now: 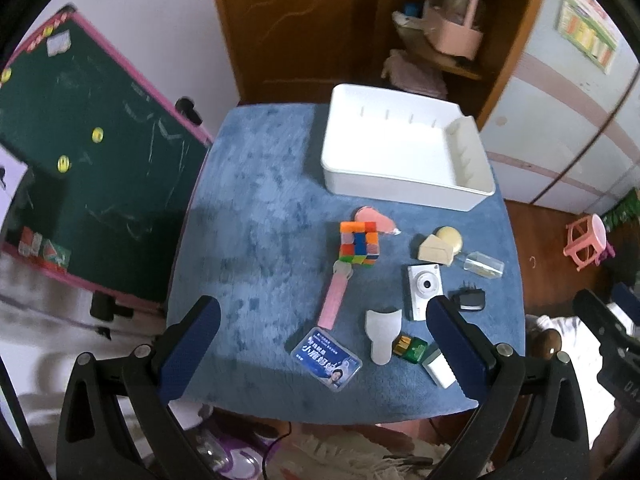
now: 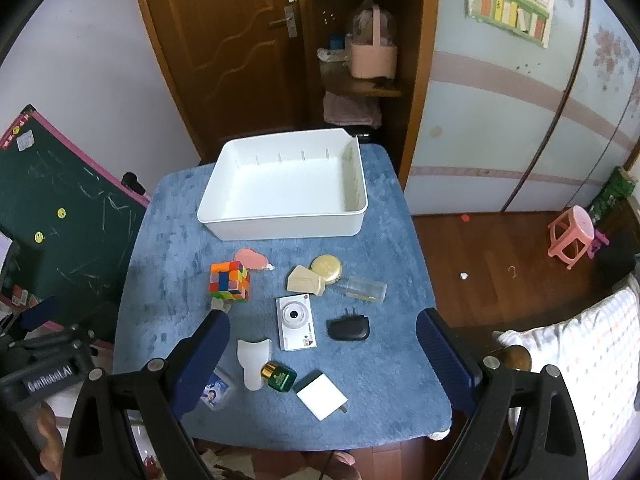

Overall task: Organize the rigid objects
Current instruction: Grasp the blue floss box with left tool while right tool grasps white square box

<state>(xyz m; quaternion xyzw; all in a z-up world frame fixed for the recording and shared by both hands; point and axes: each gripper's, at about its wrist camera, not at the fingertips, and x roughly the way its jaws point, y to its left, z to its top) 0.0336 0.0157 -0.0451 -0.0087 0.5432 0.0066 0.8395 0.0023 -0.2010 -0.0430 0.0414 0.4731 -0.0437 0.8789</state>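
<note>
Holding both tools above the near edge of the blue plush-covered surface (image 2: 168, 216), I have nothing gripped in either. My left tool (image 1: 320, 346) is released, its dark blue padded fingers (image 1: 192, 344) spread wide at the bottom of the left wrist frame. My right tool (image 2: 324, 360) is likewise released, its fingers well apart at the bottom of the right wrist frame.

The empty white rectangular plastic bin (image 2: 280, 228) sits at the far side of the surface, in the upper middle of the right wrist frame. The loose items lie between it and me. The multicoloured puzzle cube (image 2: 229, 286) stands left of centre, with a flat pink round piece (image 2: 250, 258) just behind it. Right of the cube sit a cream wedge-shaped block (image 2: 304, 280) and a round pale yellow compact (image 2: 326, 267), touching each other, and a clear plastic box (image 2: 366, 289) near them. The white compact camera (image 2: 297, 322) lies face up in the centre, with a black plug adapter (image 2: 348, 328) just beside it on the right. Nearest me are a white scoop-shaped plastic piece (image 2: 252, 360), a small green bottle with a gold cap (image 2: 280, 377), a white square charger block (image 2: 322, 396) and a clear card case with a blue label (image 1: 327, 358). A long pink strip (image 1: 334, 300) lies in front of the cube in the left wrist frame.
</note>
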